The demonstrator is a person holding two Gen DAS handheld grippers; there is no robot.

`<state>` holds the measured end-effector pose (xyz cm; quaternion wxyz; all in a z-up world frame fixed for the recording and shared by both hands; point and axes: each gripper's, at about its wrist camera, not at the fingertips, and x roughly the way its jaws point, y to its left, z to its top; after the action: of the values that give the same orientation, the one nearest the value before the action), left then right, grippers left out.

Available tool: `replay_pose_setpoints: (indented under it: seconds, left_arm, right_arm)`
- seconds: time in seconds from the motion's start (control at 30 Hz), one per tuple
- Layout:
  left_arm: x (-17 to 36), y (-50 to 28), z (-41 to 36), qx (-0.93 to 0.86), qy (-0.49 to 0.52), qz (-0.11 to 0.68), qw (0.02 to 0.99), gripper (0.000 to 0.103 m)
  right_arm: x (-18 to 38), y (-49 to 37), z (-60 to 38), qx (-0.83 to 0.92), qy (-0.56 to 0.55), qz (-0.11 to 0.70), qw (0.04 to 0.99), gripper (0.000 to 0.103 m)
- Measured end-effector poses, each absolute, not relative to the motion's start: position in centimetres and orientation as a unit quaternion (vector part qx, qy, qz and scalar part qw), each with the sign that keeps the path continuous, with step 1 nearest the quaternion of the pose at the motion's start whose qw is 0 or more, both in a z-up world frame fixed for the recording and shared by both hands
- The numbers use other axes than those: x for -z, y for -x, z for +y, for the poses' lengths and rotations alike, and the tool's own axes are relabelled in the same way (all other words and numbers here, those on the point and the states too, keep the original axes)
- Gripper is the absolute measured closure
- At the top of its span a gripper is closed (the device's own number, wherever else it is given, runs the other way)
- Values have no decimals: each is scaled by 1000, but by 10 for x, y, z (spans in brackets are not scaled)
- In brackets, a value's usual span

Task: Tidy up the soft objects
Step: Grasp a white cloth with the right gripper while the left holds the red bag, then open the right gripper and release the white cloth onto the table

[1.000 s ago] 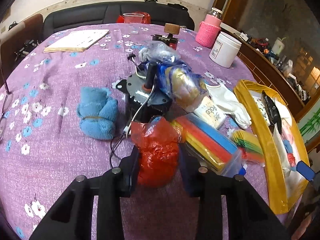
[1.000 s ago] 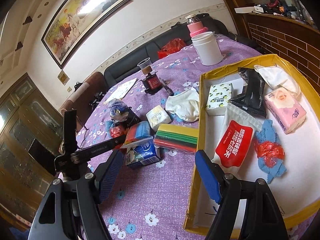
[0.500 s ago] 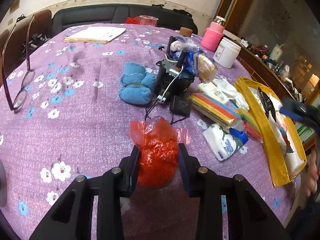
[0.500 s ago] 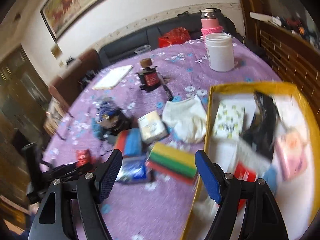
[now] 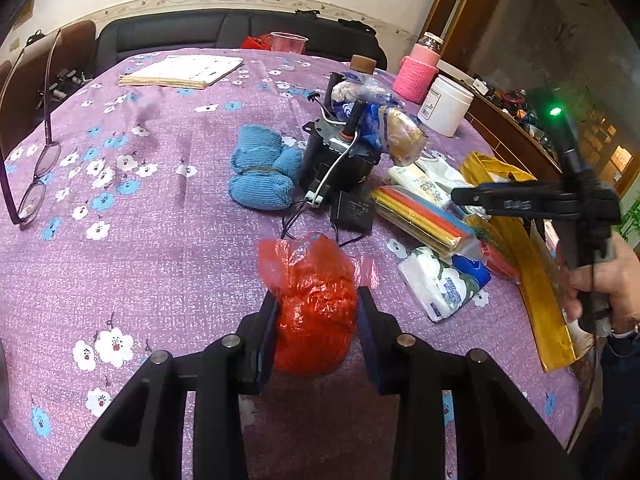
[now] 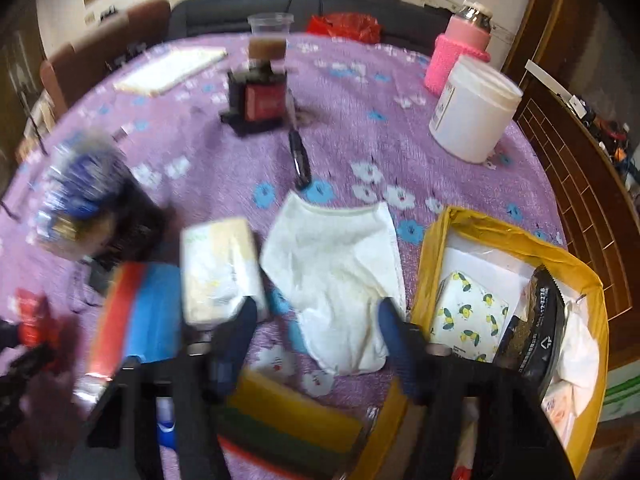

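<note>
The left claw [image 5: 316, 316] is clamped on a red plastic-wrapped bundle [image 5: 314, 304], one pad [image 5: 267, 330] pressed into each flank, the crinkled top of the wrap sticking up beyond the tips. The bundle sits low over the purple flowered table [image 5: 160, 240]. Ahead of this claw lie a black adapter [image 5: 352, 210] and a blue knitted roll [image 5: 262, 178]; off to its right a tissue pack [image 5: 444, 280], then the yellow box [image 5: 540, 280] at the table's edge.

The right claw [image 6: 314, 332] has just been closing, with earlier frames showing it wider; its jaws now stand partly apart with the near edge of a white cloth [image 6: 336, 276] between them. The view is blurred, so I cannot tell whether the pads press on the cloth. The cloth lies flat, straight ahead of the claw, its long axis running away from the tips. Just left of the claw is a pale tissue packet [image 6: 220, 272]; just right is the yellow box [image 6: 432, 264], already holding packets.

As I judge it, the turning point is the box's side: it lies right of both claws, touching-near for the right hand and well apart from the left, so the cloth has the short trip and the red bundle must cross over the clutter.
</note>
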<state>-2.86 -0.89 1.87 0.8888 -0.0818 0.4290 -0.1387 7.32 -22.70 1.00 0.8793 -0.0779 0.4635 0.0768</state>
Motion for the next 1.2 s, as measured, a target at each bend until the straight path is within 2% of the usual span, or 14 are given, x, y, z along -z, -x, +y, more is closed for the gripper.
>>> replay_pose_setpoints:
  seconds: [0.03, 0.07, 0.13, 0.23, 0.47, 0.6, 0.77, 0.83, 0.9, 0.97, 1.03, 1.2]
  left_arm:
    - [-18, 29, -8, 140, 83, 429, 888, 68]
    - [-18, 29, -8, 141, 83, 430, 888, 68]
    - [-18, 29, -8, 141, 84, 429, 888, 68]
    - [-18, 29, -8, 143, 85, 430, 888, 68]
    - [-18, 29, -7, 144, 87, 430, 887, 68]
    - [-18, 30, -8, 145, 86, 430, 887, 68]
    - [-19, 31, -8, 146, 82, 429, 888, 68]
    - [-18, 30, -9, 145, 83, 429, 888, 68]
    - [-18, 31, -9, 144, 84, 429, 888, 68]
    - [-18, 30, -8, 144, 85, 430, 887, 68]
    - [-18, 31, -9, 143, 83, 429, 888, 68]
    - [-18, 30, -9, 143, 80, 429, 888, 68]
  right_arm:
    - [-3, -77, -230, -77, 70, 475, 874, 79]
    - [1, -80, -232, -78, 66, 480, 871, 86]
    - [-2, -77, -238, -74, 60, 473, 876, 93]
    - [-19, -61, -249, -106, -2, 452, 886, 93]
    - [-60, 39, -238, -217, -61, 379, 897, 93]
    - [-53, 94, -223, -250, -24, 375, 892, 92]
    - [-8, 127, -195, -238, 67, 416, 875, 91]
    - [5, 131, -191, -239, 66, 430, 868, 84]
    - [7, 136, -195, -251, 51, 430, 866, 70]
    - [0, 143, -199, -256, 48, 414, 873, 39]
    - [-11, 151, -206, -255, 40, 388, 885, 25]
    - [-6, 140, -205, -244, 21, 388, 888, 24]
